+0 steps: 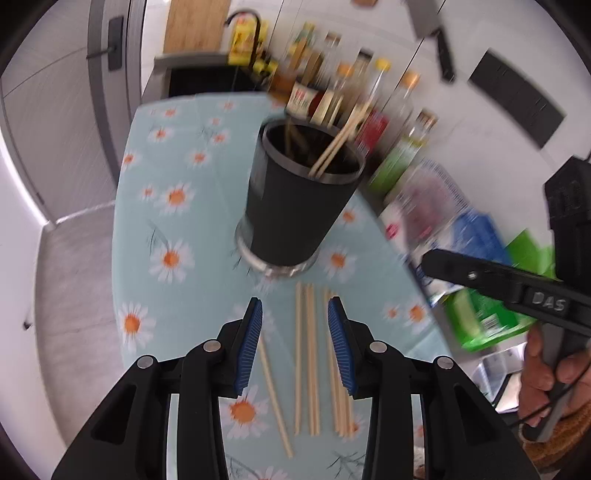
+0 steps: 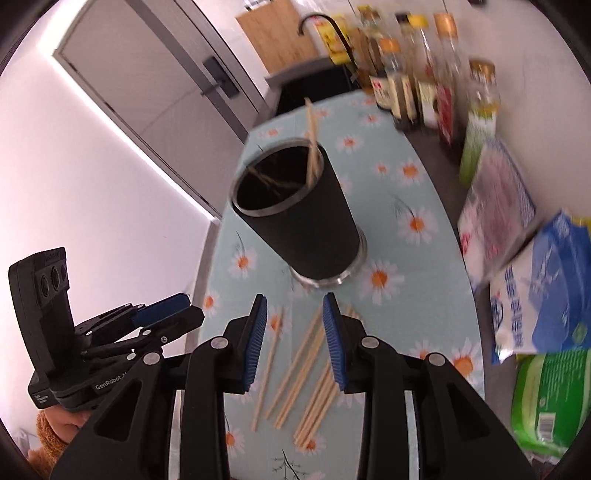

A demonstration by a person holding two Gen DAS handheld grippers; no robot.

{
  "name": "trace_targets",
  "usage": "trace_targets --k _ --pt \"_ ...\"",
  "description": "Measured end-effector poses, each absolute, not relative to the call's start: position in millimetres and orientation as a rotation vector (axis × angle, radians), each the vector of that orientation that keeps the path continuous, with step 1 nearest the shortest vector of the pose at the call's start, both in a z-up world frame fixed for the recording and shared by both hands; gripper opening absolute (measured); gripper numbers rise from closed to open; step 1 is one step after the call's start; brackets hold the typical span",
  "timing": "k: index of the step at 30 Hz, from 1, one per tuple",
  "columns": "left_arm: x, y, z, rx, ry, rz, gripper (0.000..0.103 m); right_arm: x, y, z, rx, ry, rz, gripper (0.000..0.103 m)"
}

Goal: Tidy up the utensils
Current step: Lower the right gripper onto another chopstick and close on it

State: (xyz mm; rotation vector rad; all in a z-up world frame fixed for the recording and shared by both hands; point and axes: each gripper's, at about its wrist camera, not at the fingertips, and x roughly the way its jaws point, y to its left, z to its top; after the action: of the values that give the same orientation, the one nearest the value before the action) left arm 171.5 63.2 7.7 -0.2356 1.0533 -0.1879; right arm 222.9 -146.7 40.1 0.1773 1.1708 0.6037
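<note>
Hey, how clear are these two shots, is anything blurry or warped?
Left wrist view: its own tool is sharp, but the bottles and bags are smeared with motion blur, and the cup is slightly soft. Right wrist view: the bottles and bags are blurred, the chopsticks on the cloth are fairly clear. Both views show fisheye bending and dark corners.

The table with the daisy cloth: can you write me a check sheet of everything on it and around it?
Surface: daisy tablecloth, flat.
Job's things: loose chopsticks lying on the cloth; black holder upright, a pair of chopsticks already inside.
Clutter: sauce bottles and food packets along the wall side.
Grippers: left gripper and right gripper above the loose chopsticks, jaws apart, nothing gripped.
Cables: thin cord by the hand.
Surroundings: door, sink tap, cutting board.
</note>
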Motion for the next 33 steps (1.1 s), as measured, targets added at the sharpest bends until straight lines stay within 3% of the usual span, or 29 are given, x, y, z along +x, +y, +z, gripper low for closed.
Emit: trace_targets --k 14,18,24,33 --pt "188 58 -98 -0.268 1.437 -0.082 0.036 210 -163 -47 0.347 1.501 0.564 0.033" --pt "191 54 -109 -0.252 1.487 -0.054 0.036 206 -167 -55 0.359 1.528 0.571 0.032" --pt "195 41 -116 -0.194 1.523 -0.007 0.035 203 -173 -57 0.344 1.547 0.574 0.024" --pt "202 24 -117 -0.110 1.542 0.084 0.008 202 -180 -68 0.321 1.607 0.587 0.019"
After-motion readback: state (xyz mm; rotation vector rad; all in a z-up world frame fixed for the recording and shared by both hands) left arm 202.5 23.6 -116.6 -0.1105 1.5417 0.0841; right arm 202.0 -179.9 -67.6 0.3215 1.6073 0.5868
